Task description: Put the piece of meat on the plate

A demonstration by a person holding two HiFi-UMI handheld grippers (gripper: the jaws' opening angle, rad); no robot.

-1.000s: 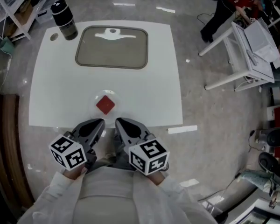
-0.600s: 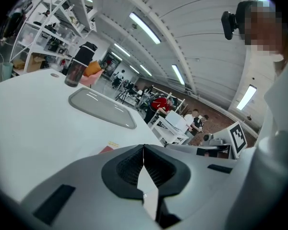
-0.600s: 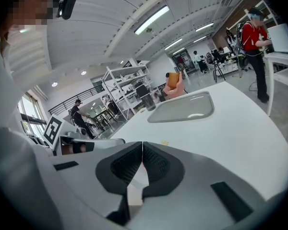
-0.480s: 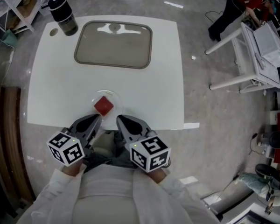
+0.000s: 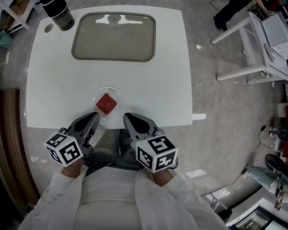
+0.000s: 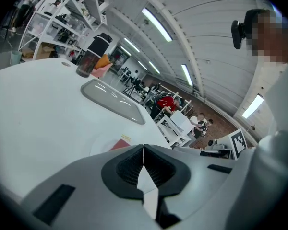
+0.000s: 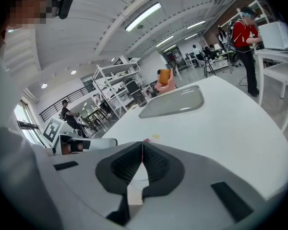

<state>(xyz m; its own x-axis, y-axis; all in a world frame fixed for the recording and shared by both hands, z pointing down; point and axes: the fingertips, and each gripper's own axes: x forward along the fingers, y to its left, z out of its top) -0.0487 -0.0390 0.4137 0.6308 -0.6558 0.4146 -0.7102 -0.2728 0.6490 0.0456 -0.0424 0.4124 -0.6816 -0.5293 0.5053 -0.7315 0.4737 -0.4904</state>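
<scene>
Meat (image 5: 106,104) on the plate (image 5: 94,98) looks soft, light, slick, best pinched by opposite edges; left tool (image 5: 95,116) and right tool (image 5: 126,117) are clenched empty

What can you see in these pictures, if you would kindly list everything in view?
white square table: one, white, centre of the head view
grey rectangular tray: one, grey, far side of the table
dark cylindrical flask: one, black, table's far left corner
clear round plate: one, clear, near edge of the table
red square piece of meat: one, red, on the plate
white metal stand: one, white, on the floor right of the table
left hand-held gripper: one, grey, jaws shut, empty, at the table's near edge
right hand-held gripper: one, grey, jaws shut, empty, beside the left one
</scene>
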